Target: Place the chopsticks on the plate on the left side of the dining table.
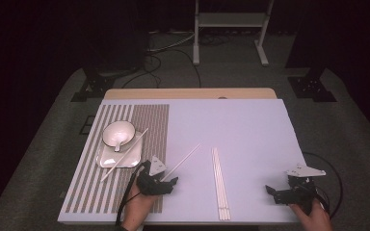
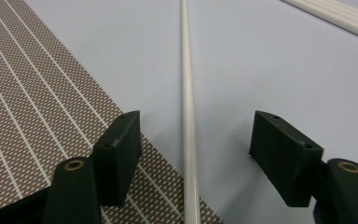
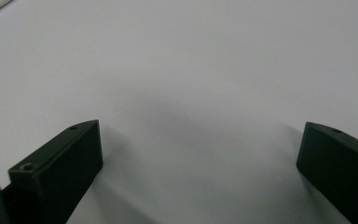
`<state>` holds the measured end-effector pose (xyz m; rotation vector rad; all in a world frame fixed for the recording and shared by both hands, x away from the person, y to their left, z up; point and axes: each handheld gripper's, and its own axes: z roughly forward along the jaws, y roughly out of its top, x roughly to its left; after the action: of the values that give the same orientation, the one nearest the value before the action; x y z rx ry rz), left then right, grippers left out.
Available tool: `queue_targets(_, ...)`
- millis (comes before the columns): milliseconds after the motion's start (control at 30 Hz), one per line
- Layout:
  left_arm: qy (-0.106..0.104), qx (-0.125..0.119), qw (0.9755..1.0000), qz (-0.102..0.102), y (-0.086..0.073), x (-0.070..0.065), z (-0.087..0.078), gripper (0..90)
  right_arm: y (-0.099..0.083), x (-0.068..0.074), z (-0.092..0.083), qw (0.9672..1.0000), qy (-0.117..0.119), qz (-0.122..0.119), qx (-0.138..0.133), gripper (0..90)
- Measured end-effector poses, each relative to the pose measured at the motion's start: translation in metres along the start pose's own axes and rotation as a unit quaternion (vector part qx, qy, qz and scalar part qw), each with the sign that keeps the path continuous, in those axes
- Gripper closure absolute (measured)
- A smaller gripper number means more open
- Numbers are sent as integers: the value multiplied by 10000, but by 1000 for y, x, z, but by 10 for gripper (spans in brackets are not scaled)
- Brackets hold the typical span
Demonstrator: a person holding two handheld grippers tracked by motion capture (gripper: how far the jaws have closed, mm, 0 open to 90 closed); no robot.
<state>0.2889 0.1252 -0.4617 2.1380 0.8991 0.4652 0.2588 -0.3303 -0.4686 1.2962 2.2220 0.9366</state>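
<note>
A single white chopstick (image 1: 185, 158) lies slanted on the pale blue table top (image 1: 250, 130), just right of the striped brown placemat (image 1: 91, 183). My left gripper (image 1: 173, 182) sits at its near end. In the left gripper view the chopstick (image 2: 187, 107) runs up between the two black jaws of that gripper (image 2: 196, 122), and both pads stand clear of it. A bundle of several white chopsticks (image 1: 220, 185) lies straight to the right. My right gripper (image 1: 270, 190) rests near the front right corner, and in its own view the gripper (image 3: 200, 128) is open over bare table.
On the placemat (image 2: 32, 107) a white bowl (image 1: 119, 133) with a spoon (image 1: 120, 143) stands on a square white plate (image 1: 120, 159), with another chopstick (image 1: 107, 172) leaning across it. The chopstick bundle (image 2: 340, 16) crosses the top right corner of the left gripper view. Black stands and cables lie beyond the table's far edge.
</note>
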Motion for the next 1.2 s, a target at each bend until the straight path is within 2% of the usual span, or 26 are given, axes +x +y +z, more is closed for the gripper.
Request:
queue_targets(67,41,-18,10000,-64,0,1,-1,394,0,0,0,10000,1,0,1,0)
queue_targets(167,52,-43,9999,-87,0,3,-1,503,0,0,0,10000,0,-2,0,0)
queue_targets(333,104,-55,9999,-101,0,2,-1,552,0,0,0,10000,0,0,-1,0)
queue_targets(400,49,-55,9999,-99,0,3,-1,601,0,0,0,10000,0,0,0,0)
queue_targets(500,-7,-50,9999,-107,0,3,-1,628,0,0,0,10000,0,-2,-1,0)
queue_targets(833,4,-72,9999,-134,0,4,0,760,0,0,0,10000,0,0,-1,0)
queue_targets(1200,27,-64,9999,-124,1,4,0,830,0,0,0,10000,-1,-2,-2,0)
